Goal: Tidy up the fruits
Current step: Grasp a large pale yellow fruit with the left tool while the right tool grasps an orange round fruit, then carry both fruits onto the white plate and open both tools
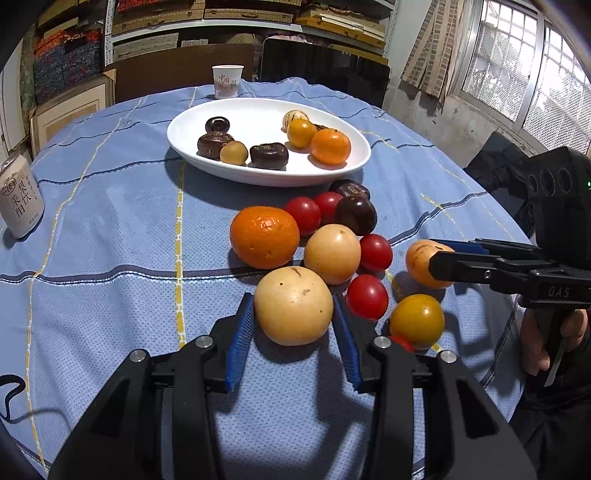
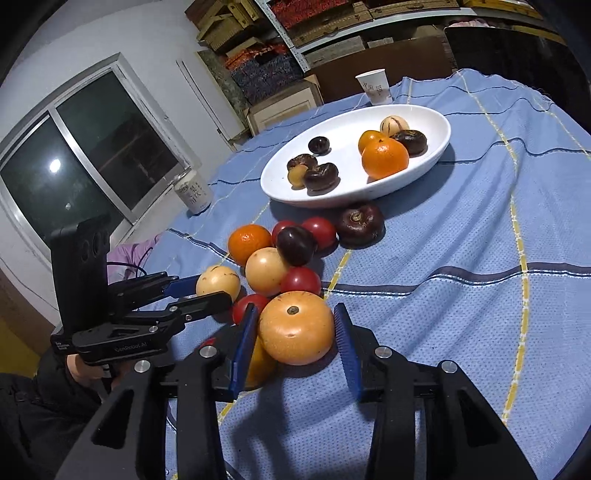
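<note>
My left gripper (image 1: 293, 332) is clamped on a pale yellow fruit (image 1: 293, 305), blue pads touching both its sides while it sits on the cloth, and my right gripper (image 2: 295, 345) has just been closing on an orange-yellow fruit (image 2: 295, 326), its pads now against the skin. Between the two grips lies the loose heap: an orange (image 1: 264, 237), a second pale fruit (image 1: 331, 254), several red tomatoes (image 1: 366, 297) touching one another, two dark chestnut-like fruits (image 1: 355, 215), and a yellow one (image 1: 416, 320) just beside my left finger (a sliver of red shows under it, too hidden to name). The tomatoes press close on the right of my left-hand fruit, and the yellow one crowds my right gripper's left pad. Beyond the heap stands a white oval plate (image 1: 192, 122) already bearing dark fruits on one side and oranges with a striped pale fruit on the other. All rests on a blue cloth (image 1: 110, 229) with yellow and dark stripes, wrinkled over a round table. A paper cup (image 1: 227, 81) stands behind the plate, a white can (image 1: 20, 197) off at the left edge. Around the table are shelves (image 1: 159, 22) stacked with boxes and mats, a barred window (image 1: 524, 62), and a dark sliding window (image 2: 70, 155) on a white wall.
</note>
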